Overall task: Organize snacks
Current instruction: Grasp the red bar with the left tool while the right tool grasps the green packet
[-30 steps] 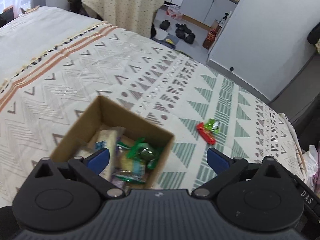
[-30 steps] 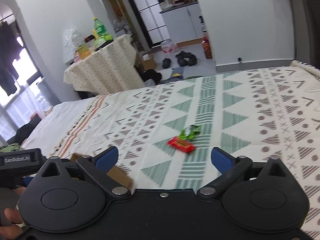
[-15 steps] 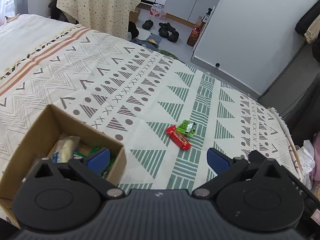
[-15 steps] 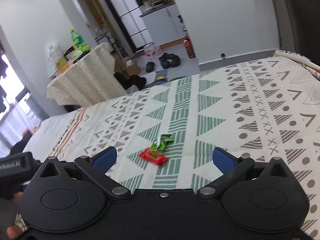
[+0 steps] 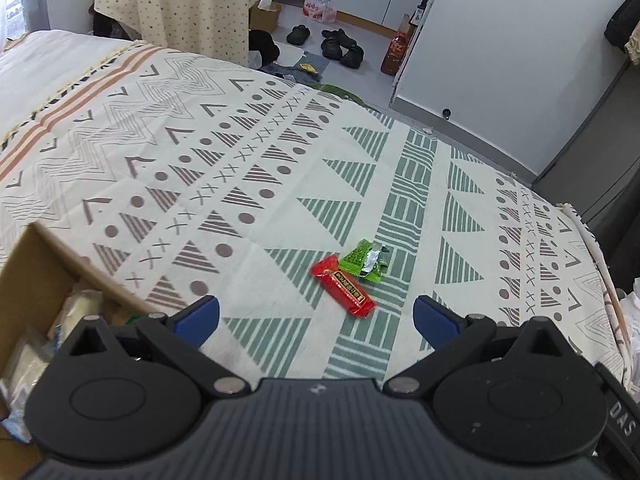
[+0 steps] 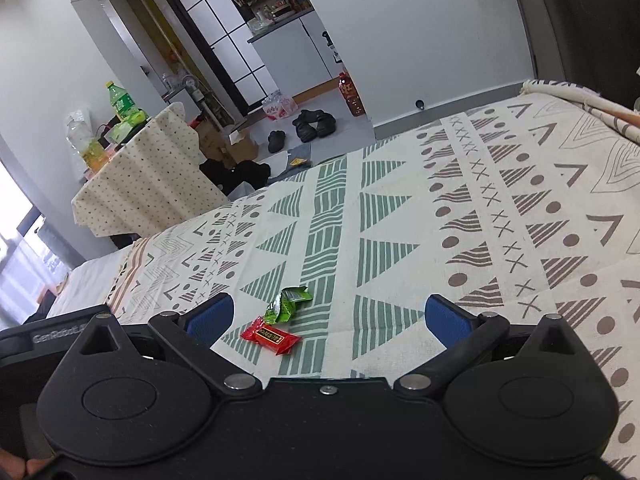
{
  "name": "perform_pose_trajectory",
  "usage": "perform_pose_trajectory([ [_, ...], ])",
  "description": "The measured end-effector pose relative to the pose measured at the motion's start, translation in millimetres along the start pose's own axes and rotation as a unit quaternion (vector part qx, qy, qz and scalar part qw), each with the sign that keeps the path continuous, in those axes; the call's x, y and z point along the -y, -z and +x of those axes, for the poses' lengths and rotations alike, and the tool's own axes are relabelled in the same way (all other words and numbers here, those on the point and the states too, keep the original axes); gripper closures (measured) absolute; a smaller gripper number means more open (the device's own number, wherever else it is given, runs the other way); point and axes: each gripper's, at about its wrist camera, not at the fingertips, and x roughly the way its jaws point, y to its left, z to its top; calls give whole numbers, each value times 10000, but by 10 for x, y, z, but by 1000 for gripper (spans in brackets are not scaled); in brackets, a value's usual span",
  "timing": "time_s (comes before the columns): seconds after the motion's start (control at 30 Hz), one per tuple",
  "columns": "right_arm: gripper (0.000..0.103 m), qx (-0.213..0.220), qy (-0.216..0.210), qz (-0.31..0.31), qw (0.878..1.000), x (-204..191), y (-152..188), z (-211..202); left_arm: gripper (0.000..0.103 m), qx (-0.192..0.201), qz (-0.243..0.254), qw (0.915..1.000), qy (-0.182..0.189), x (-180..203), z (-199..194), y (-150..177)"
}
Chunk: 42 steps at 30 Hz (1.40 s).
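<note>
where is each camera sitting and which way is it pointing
Left wrist: on the left gripper, above the bed, facing the kitchen doorway; own open fingers, cardboard box at left.
Right wrist: on the right gripper, lower, same heading; own open fingers, a hand at the corner.
Shared: red snack bar, green wrapper.

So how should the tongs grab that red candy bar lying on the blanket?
Grab the red candy bar across its narrow middle, coming straight down from above. It lies flat and long, so the short way fits between the open left tongs. Stay toward the end away from the green wrapper, which touches its far end.
</note>
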Motion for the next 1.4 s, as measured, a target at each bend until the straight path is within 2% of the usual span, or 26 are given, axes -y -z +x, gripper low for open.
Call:
perform_pose_trajectory([
  [0.23, 2, -71, -36, 224, 9997, 90, 15, 127, 4, -147, -121, 9998, 92, 74, 337, -5],
  [0.57, 13, -131, 11, 649, 9978, 270, 29, 304, 31, -479, -502, 9975, 134, 70, 897, -7],
  [0.7, 19, -251, -67, 733, 9970, 289, 50, 426, 33, -575, -661, 9961, 119, 56, 1082, 1],
  [0.77, 20, -314, -71, 725, 9968, 276, 70, 491, 36, -569, -715, 9958, 87, 60, 1176, -3],
  [0.83, 21, -371, -93, 717, 9967, 261, 92, 547, 38, -383, -640, 9972, 3, 79, 1238, -12],
  [0.9, 22, -416, -117, 716, 9965, 247, 111, 595, 49, -386, -659, 9970, -98, 71, 1283, -17],
  [0.93, 23, -436, -121, 714, 9964, 241, 114, 615, 65, -346, -711, 9968, -140, 46, 1273, -25],
  [0.97, 23, -447, -120, 712, 9964, 233, 118, 640, 77, -344, -803, 9961, -120, 13, 1265, -35],
  [1.07, 24, -462, -168, 694, 9964, 195, 111, 729, 80, -413, -916, 9949, -77, -43, 1233, -77],
  [1.4, 30, -610, -474, 837, 9935, -44, 74, 1204, 87, -124, -1057, 9943, 1, -246, 1024, -407],
])
